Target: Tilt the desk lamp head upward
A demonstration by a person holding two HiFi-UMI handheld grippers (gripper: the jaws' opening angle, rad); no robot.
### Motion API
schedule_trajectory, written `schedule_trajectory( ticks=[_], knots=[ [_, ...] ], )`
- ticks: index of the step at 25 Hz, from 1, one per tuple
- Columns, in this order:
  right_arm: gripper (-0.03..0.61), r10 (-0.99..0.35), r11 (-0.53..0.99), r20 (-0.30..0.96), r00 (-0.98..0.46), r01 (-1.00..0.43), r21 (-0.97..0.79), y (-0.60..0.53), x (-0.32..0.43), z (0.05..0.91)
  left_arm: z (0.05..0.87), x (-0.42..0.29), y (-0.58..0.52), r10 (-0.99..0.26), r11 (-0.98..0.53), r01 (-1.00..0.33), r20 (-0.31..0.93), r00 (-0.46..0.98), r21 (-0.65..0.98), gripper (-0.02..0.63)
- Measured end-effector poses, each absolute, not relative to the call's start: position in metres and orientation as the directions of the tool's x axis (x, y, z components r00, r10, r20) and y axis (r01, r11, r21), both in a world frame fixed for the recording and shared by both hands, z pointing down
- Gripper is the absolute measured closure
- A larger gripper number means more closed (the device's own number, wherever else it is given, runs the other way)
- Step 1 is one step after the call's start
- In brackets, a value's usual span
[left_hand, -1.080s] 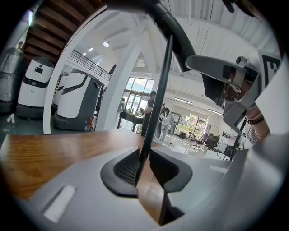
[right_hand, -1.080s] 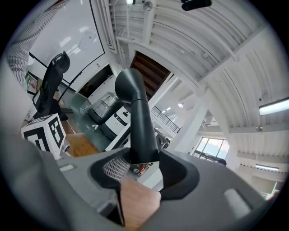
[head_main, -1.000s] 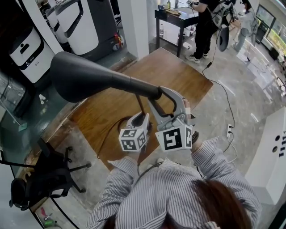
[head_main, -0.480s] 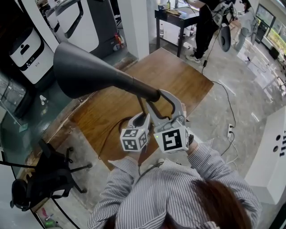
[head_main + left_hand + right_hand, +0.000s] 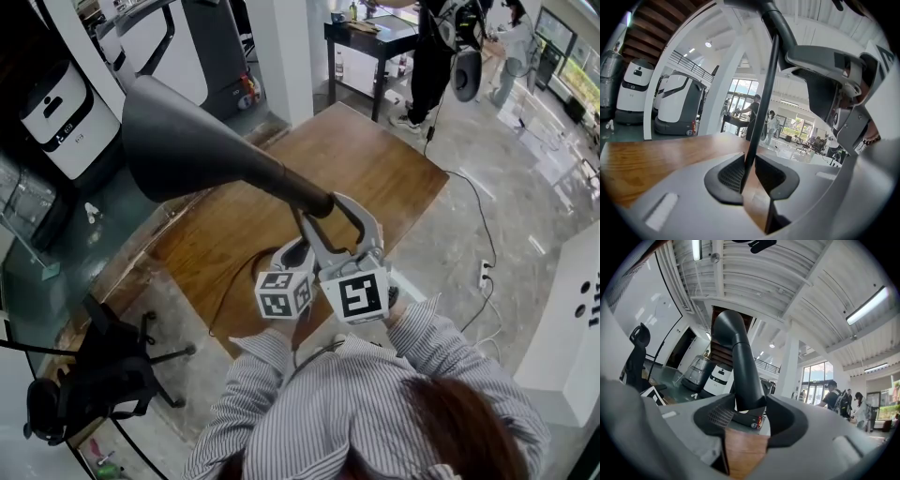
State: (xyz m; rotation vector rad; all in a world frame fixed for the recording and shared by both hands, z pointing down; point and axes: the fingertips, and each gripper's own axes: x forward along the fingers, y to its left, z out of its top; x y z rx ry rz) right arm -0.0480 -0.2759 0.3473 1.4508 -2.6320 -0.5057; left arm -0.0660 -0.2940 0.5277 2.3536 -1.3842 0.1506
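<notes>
The desk lamp's dark grey cone head (image 5: 197, 145) points up and to the left over the wooden table (image 5: 375, 169). My right gripper (image 5: 323, 208) is shut on the narrow neck of the head, which rises between its pads in the right gripper view (image 5: 746, 404). Below the joint, the thin black stem (image 5: 302, 230) runs down to my left gripper (image 5: 302, 246). That gripper is shut on the stem (image 5: 766, 93), which passes between the pads (image 5: 749, 164). The lamp's base is hidden under the grippers.
A black cable (image 5: 230, 277) curls on the table near its front edge. A black office chair (image 5: 94, 375) stands at lower left. White machines (image 5: 56, 103) are at the far left, a dark table (image 5: 370, 37) and a person (image 5: 436, 47) at the back. A power strip (image 5: 483, 272) lies on the floor.
The lamp head has swung upward, its wide mouth rising and turning more toward the ceiling. The right gripper has followed the neck a little to the left. The left gripper stays on the stem.
</notes>
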Motion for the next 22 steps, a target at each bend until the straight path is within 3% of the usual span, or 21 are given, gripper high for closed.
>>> schedule_trajectory(
  ticks=[11, 22],
  knots=[
    [0.379, -0.81, 0.496, -0.073, -0.582, -0.746, 0.444, -0.271, -0.046, 0.351, 0.529, -0.065, -0.29, -0.809, -0.447, -0.856, 0.291, 0.511, 0.261, 0.541],
    [0.379, -0.766, 0.55, -0.087, -0.638, -0.718, 0.427, -0.258, -0.039, 0.345, 0.522, -0.073, -0.279, -0.824, -0.418, -0.868, 0.289, 0.487, 0.27, 0.537]
  ],
)
